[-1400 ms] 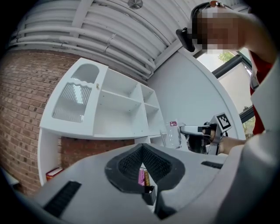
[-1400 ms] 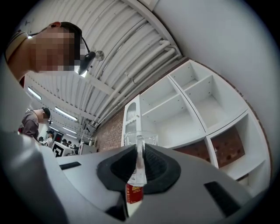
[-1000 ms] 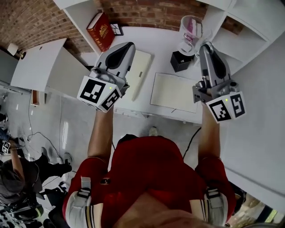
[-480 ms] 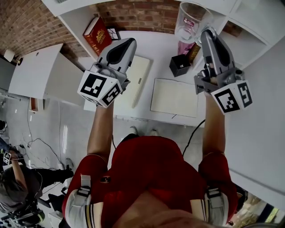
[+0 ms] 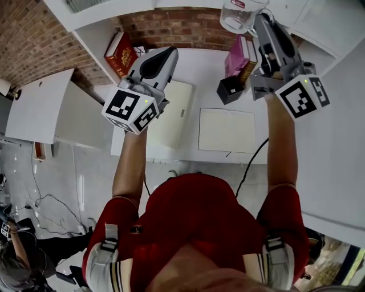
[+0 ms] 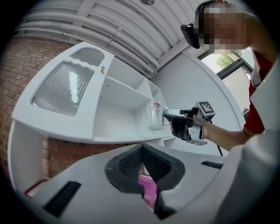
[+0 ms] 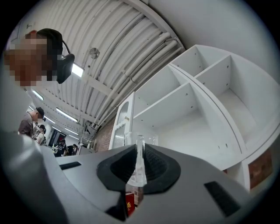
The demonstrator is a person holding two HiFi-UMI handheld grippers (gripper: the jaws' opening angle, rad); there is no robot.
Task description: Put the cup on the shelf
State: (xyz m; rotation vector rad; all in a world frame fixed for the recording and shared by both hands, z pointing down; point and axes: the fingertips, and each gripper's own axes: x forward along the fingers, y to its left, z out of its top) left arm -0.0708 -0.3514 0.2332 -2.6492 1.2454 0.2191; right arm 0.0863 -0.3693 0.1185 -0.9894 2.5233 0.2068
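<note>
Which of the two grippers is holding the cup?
The right gripper: its jaws are clamped on the clear cup, up by the shelf. The left gripper has its jaws shut on nothing.

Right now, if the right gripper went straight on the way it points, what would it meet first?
Probably the white shelf. The right gripper, shut on the clear cup, points into an open compartment, so the cup would likely touch there first; depth is unclear.

Nothing can be read: the gold print on the red book, at eleven o'clock, and the red label on the cup are blurred.
</note>
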